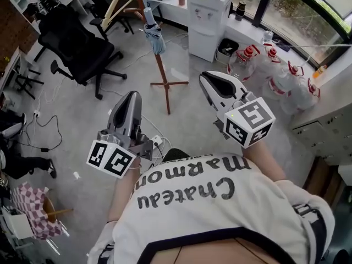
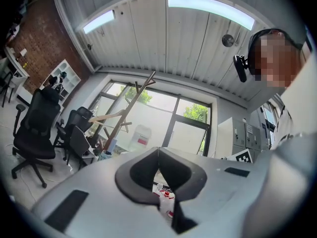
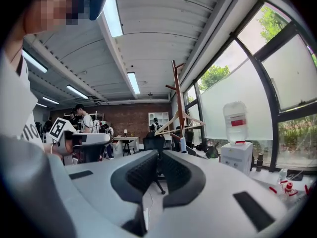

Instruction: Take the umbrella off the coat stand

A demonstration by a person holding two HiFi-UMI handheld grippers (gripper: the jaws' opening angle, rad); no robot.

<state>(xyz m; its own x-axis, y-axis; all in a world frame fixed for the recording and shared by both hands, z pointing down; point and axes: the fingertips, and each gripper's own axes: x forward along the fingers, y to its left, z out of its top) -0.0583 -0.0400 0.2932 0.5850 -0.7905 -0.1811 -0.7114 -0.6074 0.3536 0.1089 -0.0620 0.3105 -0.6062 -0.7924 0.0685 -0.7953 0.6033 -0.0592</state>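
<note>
Ahead, at roughly twelve o'clock from where we stood, the coat stand (image 1: 161, 70) rose from the grey floor (image 1: 181, 120). The folded blue umbrella (image 1: 155, 37) hung close against the upper part of its pole, well apart from both grippers. We held the left gripper (image 1: 132, 95) at about eight o'clock of the stand's feet and the right gripper (image 1: 204, 77) at about three o'clock of them, both pointing forward. The fingers of each were clenched together with nothing between them. A pale wooden hanger (image 1: 116, 9) reached off the stand toward ten o'clock. Around us, a black office chair (image 1: 77, 45) stood at ten o'clock, a white water dispenser (image 1: 208, 15) at one o'clock, and several water bottles (image 1: 272, 73) at two o'clock.
</note>
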